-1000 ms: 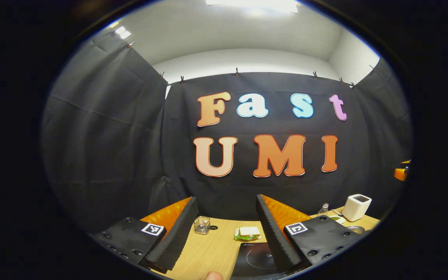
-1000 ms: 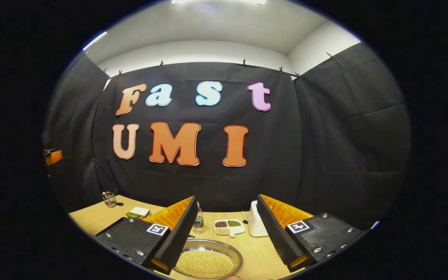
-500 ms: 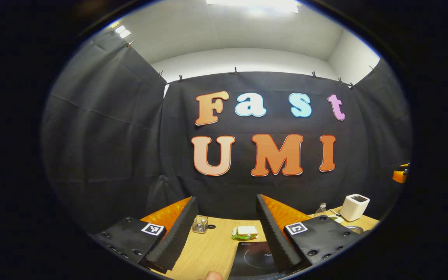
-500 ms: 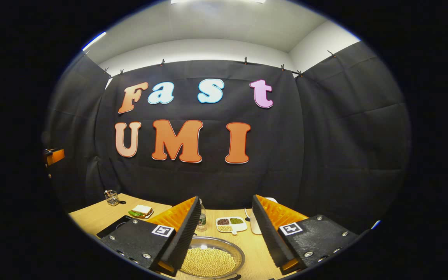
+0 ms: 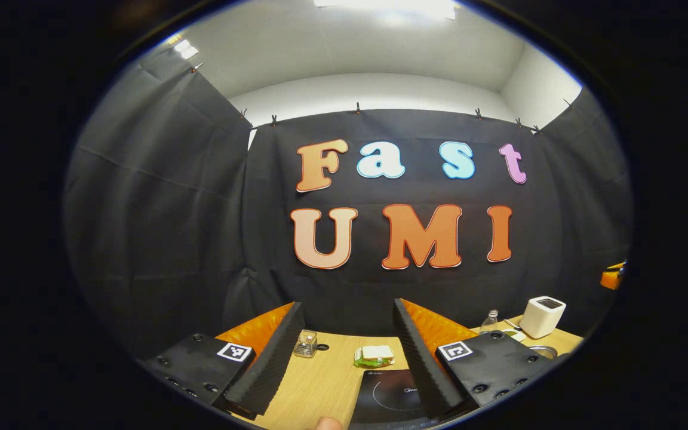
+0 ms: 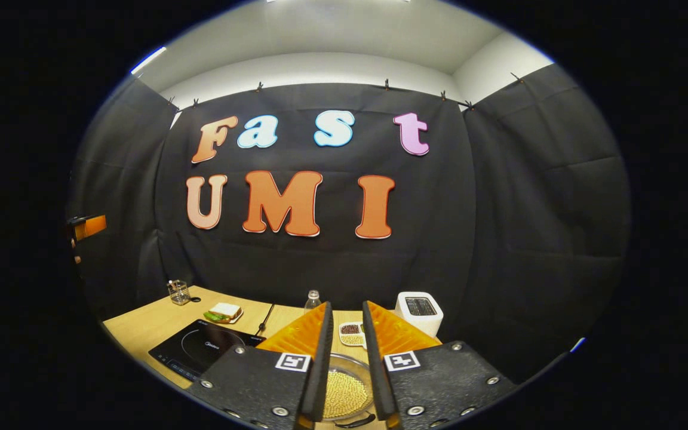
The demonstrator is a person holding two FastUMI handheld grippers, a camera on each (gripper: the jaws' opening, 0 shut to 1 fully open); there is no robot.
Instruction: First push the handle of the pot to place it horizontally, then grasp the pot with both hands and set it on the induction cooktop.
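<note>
Left gripper view: the left gripper (image 5: 344, 358) hangs above the wooden table (image 5: 320, 382) with its two fingers spread wide and nothing between them.
Induction cooktop: a black glass slab (image 5: 386, 397) lying flat on the table, partly behind the left gripper's right-hand finger; in the right gripper view it sits at the left (image 6: 197, 349), well apart from the pot.
Writing: a small pale logo is printed on the cooktop, too small to read; each gripper body carries a square black-and-white marker tag.
Right gripper view: the right gripper (image 6: 344, 358) has its fingers drawn close, a narrow gap left between them, pinching nothing.
Pot: a shallow metal pot (image 6: 347, 394) filled with pale beans, on the table directly below and between the right gripper's fingers; a dark handle piece peeks out at its near edge.
Other things: sandwich on a plate (image 6: 223, 312), small glass jar (image 6: 178, 292), clear bottle (image 6: 313, 298), divided dish of beans (image 6: 351, 333), white toaster (image 6: 419, 312).
</note>
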